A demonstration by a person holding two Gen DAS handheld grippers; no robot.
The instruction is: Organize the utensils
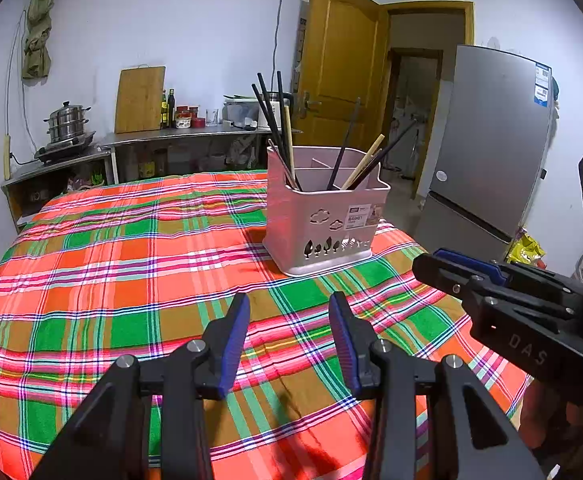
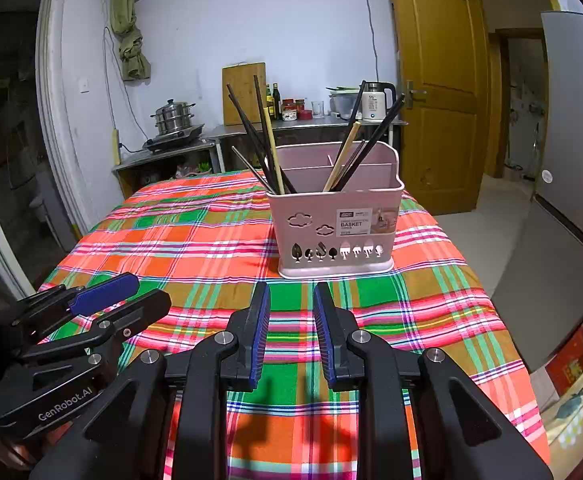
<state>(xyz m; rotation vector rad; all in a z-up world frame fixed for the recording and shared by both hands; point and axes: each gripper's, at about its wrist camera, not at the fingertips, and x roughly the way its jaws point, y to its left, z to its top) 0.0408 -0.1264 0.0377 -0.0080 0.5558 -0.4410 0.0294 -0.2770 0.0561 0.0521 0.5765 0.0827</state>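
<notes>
Pink basket point(image 2: 333, 222) at 12 o'clock on the plaid desk point(image 2: 195, 248) already holds the chopsticks point(image 2: 259, 140) in 2 bunches, nothing lies loose, and both left gripper point(image 1: 289, 336) and right gripper point(image 2: 291, 328) hang with jaws spread, empty, so sorting looks finished.

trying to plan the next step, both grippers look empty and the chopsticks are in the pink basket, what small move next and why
Probably ease the right gripper forward toward the pink basket. Both it and the left gripper stand open and empty over the checked cloth, short of the basket, where dark and pale chopsticks sit mixed in two bunches.
</notes>
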